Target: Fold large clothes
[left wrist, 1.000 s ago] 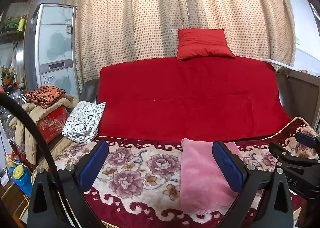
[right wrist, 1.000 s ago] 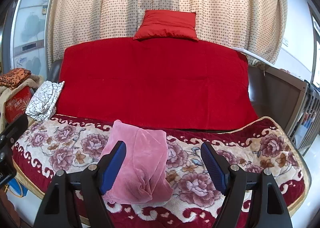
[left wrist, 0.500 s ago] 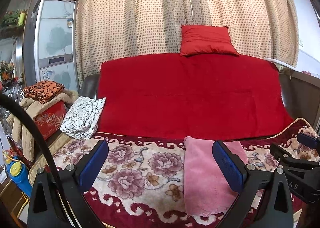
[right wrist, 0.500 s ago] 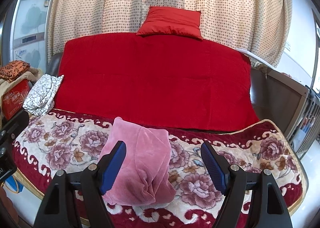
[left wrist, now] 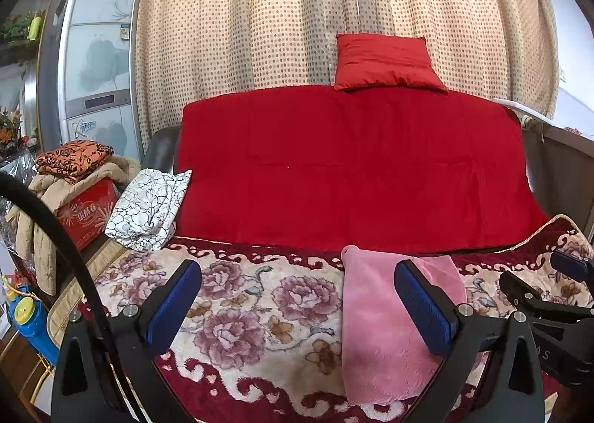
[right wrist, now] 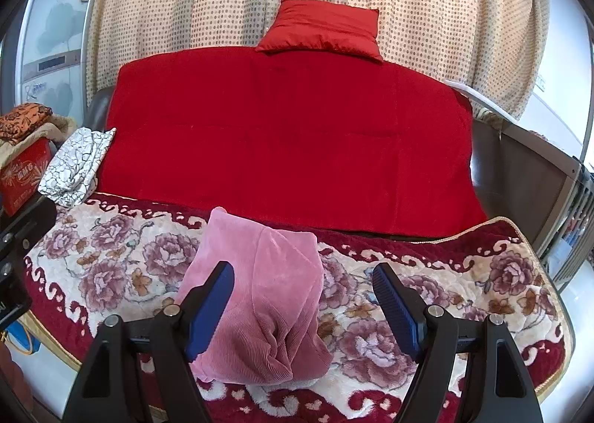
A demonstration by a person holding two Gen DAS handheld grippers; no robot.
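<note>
A pink corduroy garment (left wrist: pixel 382 326) lies folded into a narrow bundle on the floral blanket (left wrist: pixel 260 311) of the sofa seat; it also shows in the right wrist view (right wrist: pixel 267 304). My left gripper (left wrist: pixel 297 308) is open and empty, held above the seat's front, with the bundle behind its right finger. My right gripper (right wrist: pixel 302 311) is open and empty, just in front of the bundle, its left finger (right wrist: pixel 211 308) overlapping the bundle's left edge in view.
A red cover (left wrist: pixel 352 170) drapes the sofa back, with a red cushion (left wrist: pixel 386 62) on top. A white black-patterned cloth (left wrist: pixel 148 207) lies at the seat's left end. A red box (left wrist: pixel 85 215) with piled clothes and a tall cabinet (left wrist: pixel 92 70) stand left.
Both grippers have drawn back and tilted slightly, so the sofa sits a little lower and farther in view. The pink bundle has not moved. Both stay open.
</note>
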